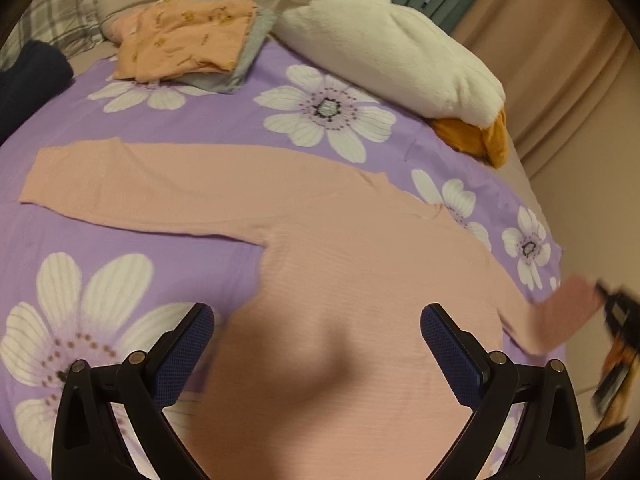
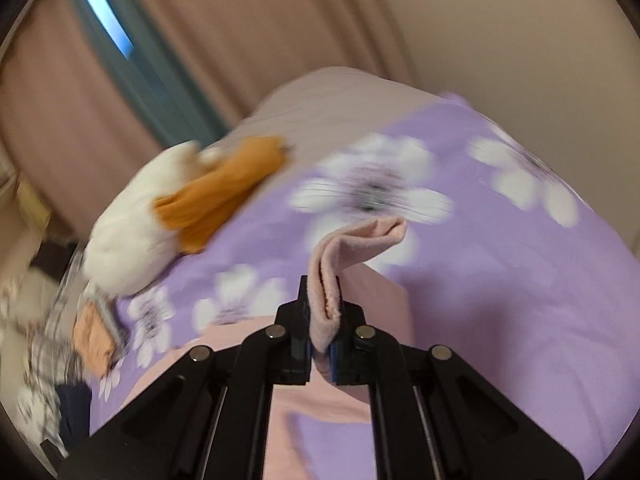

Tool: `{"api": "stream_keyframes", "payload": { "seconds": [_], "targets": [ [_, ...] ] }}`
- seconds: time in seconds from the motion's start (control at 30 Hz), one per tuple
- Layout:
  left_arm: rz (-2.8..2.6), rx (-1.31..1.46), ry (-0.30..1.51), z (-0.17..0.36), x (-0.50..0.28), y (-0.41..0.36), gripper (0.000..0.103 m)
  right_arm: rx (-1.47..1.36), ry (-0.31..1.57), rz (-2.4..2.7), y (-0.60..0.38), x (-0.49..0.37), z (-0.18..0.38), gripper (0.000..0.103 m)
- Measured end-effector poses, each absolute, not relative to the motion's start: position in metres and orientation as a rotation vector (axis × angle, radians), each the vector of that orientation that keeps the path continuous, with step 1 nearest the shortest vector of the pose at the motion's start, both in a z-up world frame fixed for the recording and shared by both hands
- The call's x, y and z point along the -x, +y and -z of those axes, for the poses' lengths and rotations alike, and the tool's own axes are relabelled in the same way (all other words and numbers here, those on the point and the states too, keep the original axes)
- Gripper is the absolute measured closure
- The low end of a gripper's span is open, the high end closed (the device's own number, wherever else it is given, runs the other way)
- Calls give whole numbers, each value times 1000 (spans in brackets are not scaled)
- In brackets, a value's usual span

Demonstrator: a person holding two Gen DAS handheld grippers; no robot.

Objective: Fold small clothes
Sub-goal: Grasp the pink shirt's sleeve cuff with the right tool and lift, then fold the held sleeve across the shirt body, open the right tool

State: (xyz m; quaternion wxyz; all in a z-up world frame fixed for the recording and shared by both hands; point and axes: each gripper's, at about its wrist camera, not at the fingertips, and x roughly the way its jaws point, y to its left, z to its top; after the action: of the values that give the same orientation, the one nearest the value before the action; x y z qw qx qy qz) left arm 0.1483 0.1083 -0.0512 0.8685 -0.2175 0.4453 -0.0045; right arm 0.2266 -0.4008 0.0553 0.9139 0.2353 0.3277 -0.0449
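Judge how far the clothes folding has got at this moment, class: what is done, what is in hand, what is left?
Done: a folded stack sits at the far end of the bed. In hand: the pink top lies spread flat; the right gripper is shut on its right sleeve cuff, lifting it, while the left gripper hovers open above the body. Left: the other sleeve is still stretched out and the body is unfolded.
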Motion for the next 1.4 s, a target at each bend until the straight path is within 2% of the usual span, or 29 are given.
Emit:
{"api": "stream_keyframes", "payload": {
  "seconds": [0.13,0.27,0.63,0.67,0.73,0.77,0.8,0.93,1.0,1.13,1.17,1.2,1.27,1.3,1.37,1.4],
  "targets": [
    [-17,461,919,50,-141,135,1,-344,681,-17,-306,-277,-78,96],
    [-46,493,918,54,-139,162,1,-210,722,-114,-220,-306,-64,96],
    [-127,546,943,76,-139,208,1,272,913,-252,-26,-316,72,95],
    [-125,546,947,78,-140,208,1,323,950,-264,-18,-314,89,92],
    [-119,543,952,79,-141,207,1,361,1007,-296,-10,-311,107,72],
    [-111,544,952,80,-143,205,1,358,1020,-331,-8,-308,111,56],
    [-103,547,951,80,-143,205,1,341,1017,-368,-7,-303,110,52],
    [-48,552,940,73,-153,193,1,86,984,-575,-49,-288,76,49],
    [4,555,931,68,-163,181,1,-28,948,-576,-84,-285,62,41],
    [127,557,902,60,-188,152,1,-185,896,-450,-175,-285,53,42],
    [167,566,895,59,-197,143,1,-193,899,-411,-189,-285,57,45],
    [205,576,894,59,-205,134,1,-206,913,-366,-207,-286,64,55],
    [265,590,889,60,-220,117,1,-257,952,-300,-241,-290,80,68],
    [294,597,886,61,-225,111,1,-274,956,-285,-250,-289,84,69],
    [364,621,876,68,-246,94,12,-314,956,-252,-273,-288,95,74],
    [393,635,882,72,-254,88,24,-334,954,-249,-280,-287,98,74]
  ]
}}
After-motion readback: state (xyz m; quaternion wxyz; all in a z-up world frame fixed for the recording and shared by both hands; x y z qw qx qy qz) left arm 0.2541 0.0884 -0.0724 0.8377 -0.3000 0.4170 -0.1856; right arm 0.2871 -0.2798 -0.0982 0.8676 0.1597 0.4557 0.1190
